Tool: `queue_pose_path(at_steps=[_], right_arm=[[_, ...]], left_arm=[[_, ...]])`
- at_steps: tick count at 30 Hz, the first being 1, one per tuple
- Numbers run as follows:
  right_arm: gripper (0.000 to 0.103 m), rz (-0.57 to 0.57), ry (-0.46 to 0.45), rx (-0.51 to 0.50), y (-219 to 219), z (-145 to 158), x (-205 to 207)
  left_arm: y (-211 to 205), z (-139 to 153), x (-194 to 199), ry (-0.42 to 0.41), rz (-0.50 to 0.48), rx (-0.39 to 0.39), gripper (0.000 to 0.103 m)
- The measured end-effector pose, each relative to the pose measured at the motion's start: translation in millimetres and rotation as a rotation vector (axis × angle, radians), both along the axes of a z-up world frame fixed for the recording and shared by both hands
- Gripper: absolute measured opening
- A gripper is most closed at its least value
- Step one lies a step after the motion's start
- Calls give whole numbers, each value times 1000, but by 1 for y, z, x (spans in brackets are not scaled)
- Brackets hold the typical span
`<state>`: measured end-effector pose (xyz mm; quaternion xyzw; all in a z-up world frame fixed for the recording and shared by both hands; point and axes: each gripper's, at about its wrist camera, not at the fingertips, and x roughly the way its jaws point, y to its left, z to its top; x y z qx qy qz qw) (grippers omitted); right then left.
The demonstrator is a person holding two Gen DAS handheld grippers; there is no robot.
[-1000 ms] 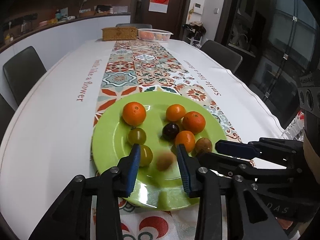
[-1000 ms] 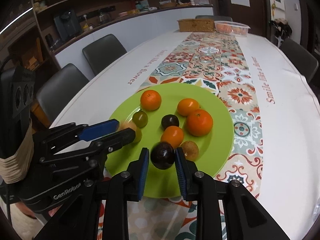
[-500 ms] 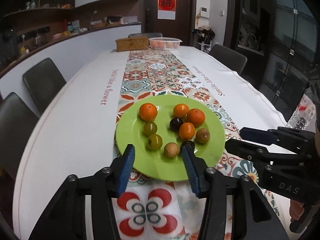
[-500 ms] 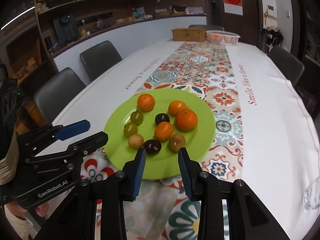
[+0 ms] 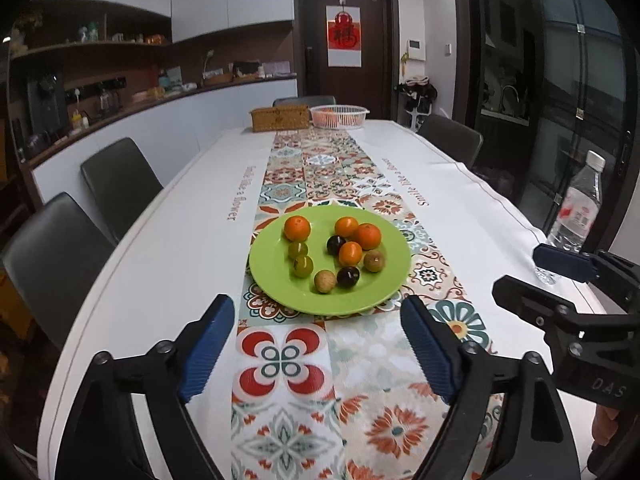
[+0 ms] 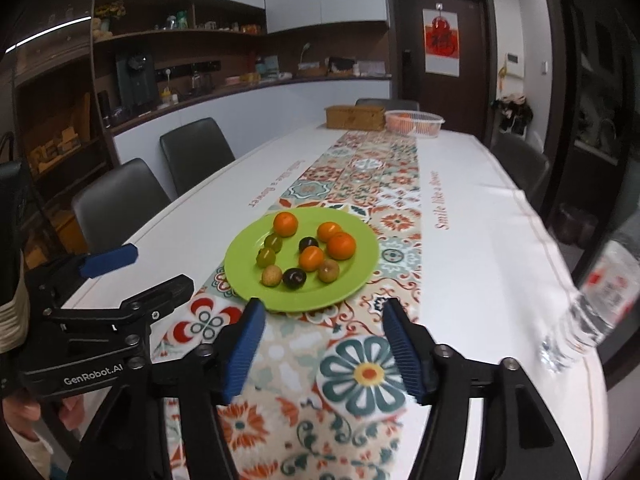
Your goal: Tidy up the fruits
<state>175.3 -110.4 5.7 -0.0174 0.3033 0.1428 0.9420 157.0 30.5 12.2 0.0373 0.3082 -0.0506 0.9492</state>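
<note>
A green plate (image 5: 276,280) sits on the patterned table runner and also shows in the right wrist view (image 6: 360,272). It holds several small fruits: oranges (image 5: 297,227), green ones (image 5: 303,266), dark plums (image 5: 347,277) and tan ones (image 5: 324,281). The same dark plum (image 6: 294,278) and an orange (image 6: 285,224) show in the right wrist view. My left gripper (image 5: 318,350) is open and empty, back from the plate's near rim. My right gripper (image 6: 322,344) is open and empty, also short of the plate. Each gripper shows at the edge of the other's view.
A clear water bottle (image 5: 576,208) stands at the table's right edge, blurred in the right wrist view (image 6: 596,300). A wicker box (image 5: 280,118) and a white basket (image 5: 339,115) sit at the far end. Dark chairs (image 5: 116,184) line the left side.
The right gripper let go of the dark plum onto the plate. Both grippers pulled back from the plate and opened wider. The fruits now lie still on the plate.
</note>
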Motion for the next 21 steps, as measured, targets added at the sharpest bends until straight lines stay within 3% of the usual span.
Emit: queue_pose_path(at_steps=[6, 21], right_arm=[[74, -22, -40, -7, -12, 8, -36], [77, -55, -80, 13, -29, 8, -83]], left_arm=[[-8, 10, -33, -45, 9, 7, 98], [-12, 12, -84, -87, 27, 16, 101]])
